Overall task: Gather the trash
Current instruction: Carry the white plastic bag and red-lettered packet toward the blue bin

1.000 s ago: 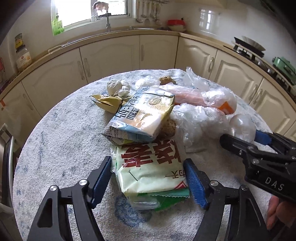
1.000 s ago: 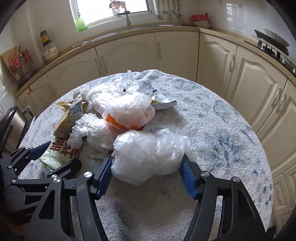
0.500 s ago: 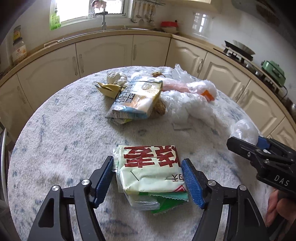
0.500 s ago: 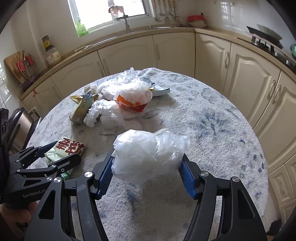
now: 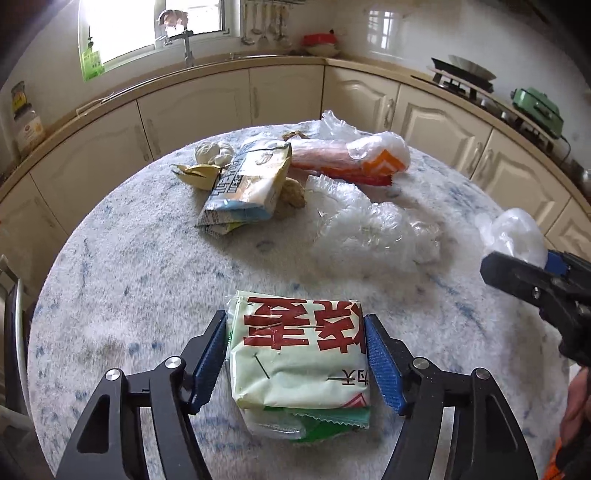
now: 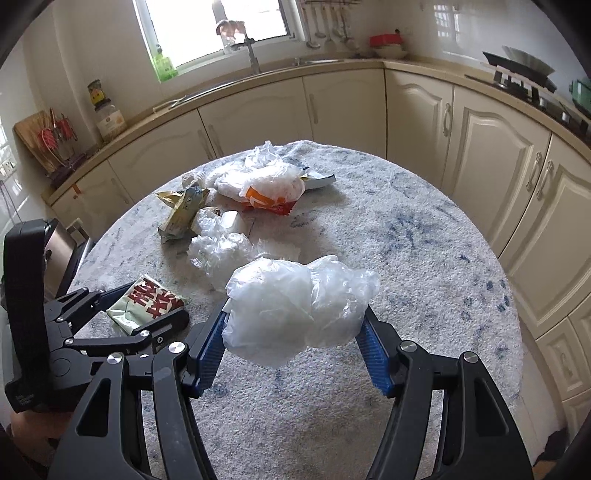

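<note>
On a round table (image 5: pixel 110 258), two pieces of trash are held: one green snack packet (image 5: pixel 299 354) clamped by the closing left gripper (image 5: pixel 295 358), one crumpled plastic bag (image 6: pixel 299 314) gripped, lifted, by the right gripper (image 6: pixel 295 339).

Daylight from the overexposed window (image 5: pixel 155 29) lights the scene; fisheye edges bend and darken.

Cream cabinets (image 6: pixel 495 155) curve beneath bright window (image 6: pixel 218 26); speckled round table (image 6: pixel 424 258).
</note>
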{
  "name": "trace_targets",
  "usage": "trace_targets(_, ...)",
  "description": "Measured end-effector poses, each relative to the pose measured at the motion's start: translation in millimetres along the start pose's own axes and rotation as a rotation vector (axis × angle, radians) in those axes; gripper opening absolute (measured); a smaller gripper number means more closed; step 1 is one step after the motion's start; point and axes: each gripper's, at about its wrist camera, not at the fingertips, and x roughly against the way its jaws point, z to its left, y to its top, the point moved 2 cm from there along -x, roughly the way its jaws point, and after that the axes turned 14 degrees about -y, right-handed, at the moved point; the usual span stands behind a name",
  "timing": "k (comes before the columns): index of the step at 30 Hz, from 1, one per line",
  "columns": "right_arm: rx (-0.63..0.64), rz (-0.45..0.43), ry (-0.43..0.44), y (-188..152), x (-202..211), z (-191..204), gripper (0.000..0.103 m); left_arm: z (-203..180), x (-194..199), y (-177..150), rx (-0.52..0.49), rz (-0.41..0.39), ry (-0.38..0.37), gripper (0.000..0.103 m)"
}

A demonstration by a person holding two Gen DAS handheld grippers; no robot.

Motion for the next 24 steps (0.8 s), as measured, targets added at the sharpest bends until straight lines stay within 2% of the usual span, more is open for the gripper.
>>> trace_targets(3, -0.012, -0.010, 0.007, -1, 8, -3, 0.066, 1, 14, -7, 0.039, -0.026, -0.046, 0.066)
trace_targets(7, -0.029, -0.037, 0.009, -4, 24, -9, 0.066, -6, 37, -10, 0.046, -0.076, -0.064, 0.066)
trace_targets(14, -0.066, -0.098, -0.004, -7, 60, -28, 0.066, -39, 80, -3, -0.014, -0.188, -0.089, 0.066)
trace_targets(24, -0.147, -0.192, -0.037, -10, 113, -77, 0.066, -92, 127, 9, -0.101, -0.305, -0.174, 0.066)
